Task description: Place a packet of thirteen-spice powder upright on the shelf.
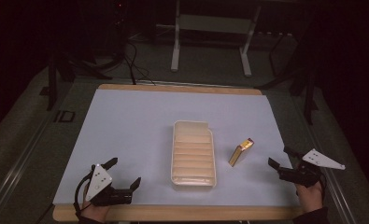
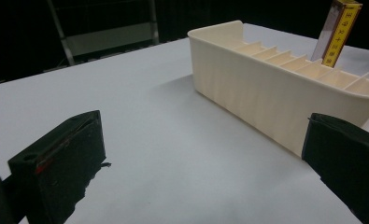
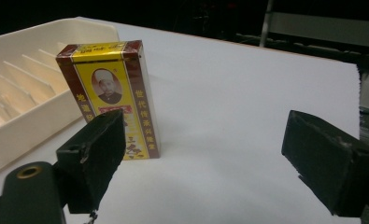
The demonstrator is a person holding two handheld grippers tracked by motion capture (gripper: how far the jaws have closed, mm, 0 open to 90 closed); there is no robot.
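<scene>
Left gripper [image 1: 123, 173] lower left of the high view, jaws wide apart, empty. Right gripper [image 1: 279, 157] lower right, also wide open, empty. Cream tray [image 1: 210, 150] centre of the white surface [image 1: 126, 121]; yellow box [image 1: 241, 152] upright just right of it, apart.

Each hand holds a black tool with two thick black jaws. The left gripper [image 1: 124, 173] and the right gripper [image 1: 279, 156] both wear a grey three-cornered plate on top, and a black cable loops from the left one
</scene>
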